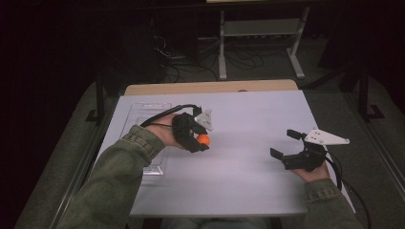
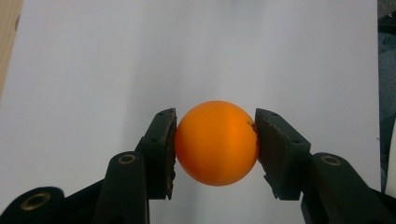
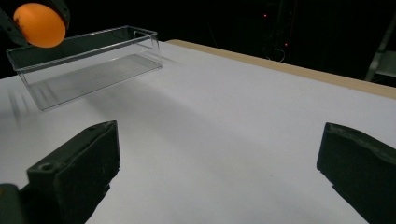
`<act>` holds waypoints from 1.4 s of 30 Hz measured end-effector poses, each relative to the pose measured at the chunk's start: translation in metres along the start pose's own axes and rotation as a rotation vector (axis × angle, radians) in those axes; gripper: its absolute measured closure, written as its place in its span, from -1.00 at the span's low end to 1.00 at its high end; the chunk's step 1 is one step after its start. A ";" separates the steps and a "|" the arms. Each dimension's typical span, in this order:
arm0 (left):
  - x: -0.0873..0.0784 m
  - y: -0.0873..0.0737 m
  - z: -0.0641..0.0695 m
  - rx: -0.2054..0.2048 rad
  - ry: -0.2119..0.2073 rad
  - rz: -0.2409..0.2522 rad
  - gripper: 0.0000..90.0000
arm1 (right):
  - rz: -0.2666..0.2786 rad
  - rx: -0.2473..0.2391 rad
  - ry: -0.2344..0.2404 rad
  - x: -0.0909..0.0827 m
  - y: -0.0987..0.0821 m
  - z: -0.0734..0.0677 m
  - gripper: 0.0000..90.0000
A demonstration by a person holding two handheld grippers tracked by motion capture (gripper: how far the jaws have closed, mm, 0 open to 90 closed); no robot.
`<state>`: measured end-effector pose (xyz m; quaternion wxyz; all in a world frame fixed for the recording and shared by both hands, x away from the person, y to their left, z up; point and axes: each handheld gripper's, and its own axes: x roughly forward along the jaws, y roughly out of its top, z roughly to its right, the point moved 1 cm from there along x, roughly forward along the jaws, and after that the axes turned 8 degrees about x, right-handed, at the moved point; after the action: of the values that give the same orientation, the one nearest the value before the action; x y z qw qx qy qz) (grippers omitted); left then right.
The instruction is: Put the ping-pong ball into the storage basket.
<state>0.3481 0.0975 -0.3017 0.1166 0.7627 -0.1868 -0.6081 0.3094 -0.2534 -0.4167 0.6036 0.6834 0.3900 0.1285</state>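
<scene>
Here I had the left gripper (image 2: pixel 215 140) clamped on the orange ball (image 2: pixel 216 143), held above the white table (image 1: pixel 248 124) just beside the clear plastic box (image 3: pixel 88 60). My right gripper (image 1: pixel 289 143) rested well apart, jaws wide and empty.

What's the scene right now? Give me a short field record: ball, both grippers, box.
ball: orange, clamped between the left gripper's pads, off the table
left gripper: shut on the ball, beside the box
right gripper: jaws wide apart, nothing between them, over the white table
box: clear plastic, nothing in it, at the table's left side
ball to box: apart; the ball is not in the box
</scene>
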 end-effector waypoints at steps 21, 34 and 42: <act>-0.036 -0.009 0.005 -0.012 0.065 -0.003 0.12 | 0.010 0.002 -0.004 -0.002 0.002 -0.001 -1.00; -0.050 -0.014 0.006 -0.019 0.085 -0.020 0.12 | 0.004 0.001 -0.001 -0.001 0.001 -0.002 -1.00; -0.051 -0.023 0.005 -0.028 0.087 -0.032 0.12 | 0.011 0.003 -0.003 -0.002 0.001 0.000 -1.00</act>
<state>0.3367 0.1403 -0.2670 0.1256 0.7897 -0.1608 -0.5786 0.3080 -0.2546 -0.4151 0.6027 0.6865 0.3854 0.1302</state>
